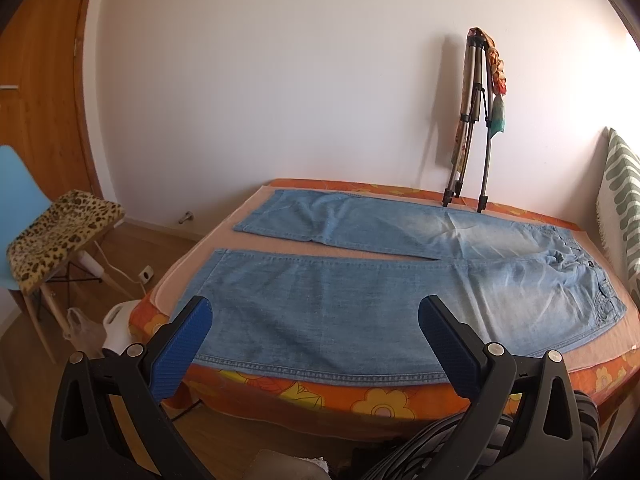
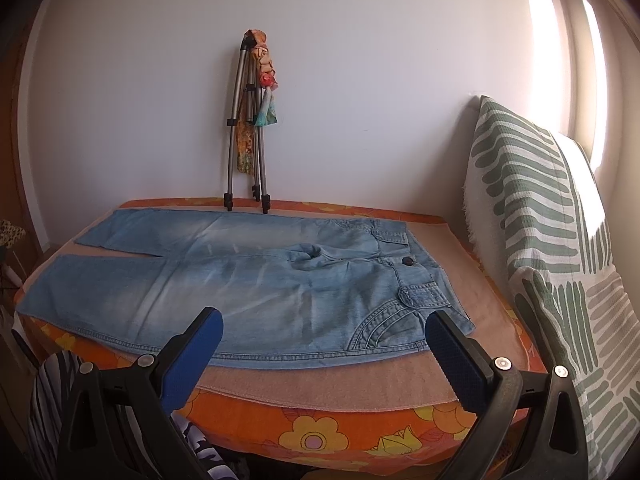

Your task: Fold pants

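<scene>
Light blue jeans (image 1: 360, 280) lie flat and unfolded on a bed (image 1: 372, 400) with an orange floral cover, over a peach blanket (image 2: 340, 384). Legs apart, front side up.

Left claw (image 1: 316, 320): released, blue pads spread wide, holding nothing. It hangs at the near bed edge; the near leg's side seam lies just ahead of it, hems ahead to the left, waistband far to the right.

Right claw (image 2: 324, 332): released, empty. Hip pocket and waistband just ahead, button (image 2: 408, 261) beyond.

Tripod (image 2: 246, 128) with a scarf leans on the wall past the jeans. Green-patterned cushion (image 2: 540, 220) right of the right claw. Leopard-print chair (image 1: 56, 232) left of the left claw.
</scene>
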`<state>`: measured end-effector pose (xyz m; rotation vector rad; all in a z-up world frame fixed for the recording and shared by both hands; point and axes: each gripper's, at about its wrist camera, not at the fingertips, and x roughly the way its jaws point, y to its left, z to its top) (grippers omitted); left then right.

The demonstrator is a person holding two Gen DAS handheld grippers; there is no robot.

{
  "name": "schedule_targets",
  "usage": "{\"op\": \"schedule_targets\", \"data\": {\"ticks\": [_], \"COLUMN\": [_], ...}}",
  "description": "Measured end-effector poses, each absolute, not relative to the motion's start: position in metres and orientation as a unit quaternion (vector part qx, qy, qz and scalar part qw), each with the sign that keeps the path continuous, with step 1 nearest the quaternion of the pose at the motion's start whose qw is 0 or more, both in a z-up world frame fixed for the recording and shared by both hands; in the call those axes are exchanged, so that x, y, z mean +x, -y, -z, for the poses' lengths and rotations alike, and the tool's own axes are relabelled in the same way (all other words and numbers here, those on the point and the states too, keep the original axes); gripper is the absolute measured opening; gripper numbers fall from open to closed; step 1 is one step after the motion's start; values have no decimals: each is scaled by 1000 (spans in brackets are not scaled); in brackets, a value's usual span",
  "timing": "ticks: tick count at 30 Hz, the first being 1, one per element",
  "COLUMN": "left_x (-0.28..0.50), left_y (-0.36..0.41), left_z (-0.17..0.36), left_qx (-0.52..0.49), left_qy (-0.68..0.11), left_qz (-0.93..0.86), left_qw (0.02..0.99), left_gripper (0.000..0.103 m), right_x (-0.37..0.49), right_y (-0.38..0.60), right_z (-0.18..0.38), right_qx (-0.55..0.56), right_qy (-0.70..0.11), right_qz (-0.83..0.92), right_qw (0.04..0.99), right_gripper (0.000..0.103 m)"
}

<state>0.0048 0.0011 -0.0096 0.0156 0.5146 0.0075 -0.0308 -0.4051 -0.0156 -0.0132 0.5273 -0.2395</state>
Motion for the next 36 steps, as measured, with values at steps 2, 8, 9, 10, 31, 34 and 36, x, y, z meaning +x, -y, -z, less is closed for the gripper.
{"op": "schedule_targets", "data": {"ticks": [2,8,9,10,31,34,36], "left_x": [5,9,10,11,48,51,52], "left_y": [-1,-11,-14,-17,-69,-78,-82], "left_z": [10,19,22,24,115,122,125], "left_qx": [8,-17,-21,-21,3,10,21], "left_qy": [-255,-262,-264,-268,-399,-408,-415], "left_qz": [-3,7,9,9,43,48,51], "left_qw": [967,965,964,963,916,912,908], "left_gripper": [103,103,103,103,49,42,41], "right_x": [-30,-23,-21,-18,82,92,98], "right_y": [404,395,392,389,289,274,267], "right_z": [15,16,17,18,127,142,149], "right_qx": [-8,-32,-38,-45,-226,-251,-258], "right_qy": [-260,-264,-265,-267,-409,-424,-432], "right_qz": [115,93,87,81,-181,-200,-211], "right_qw": [959,960,960,959,865,847,838], "right_gripper": [102,101,100,99,59,59,58]}}
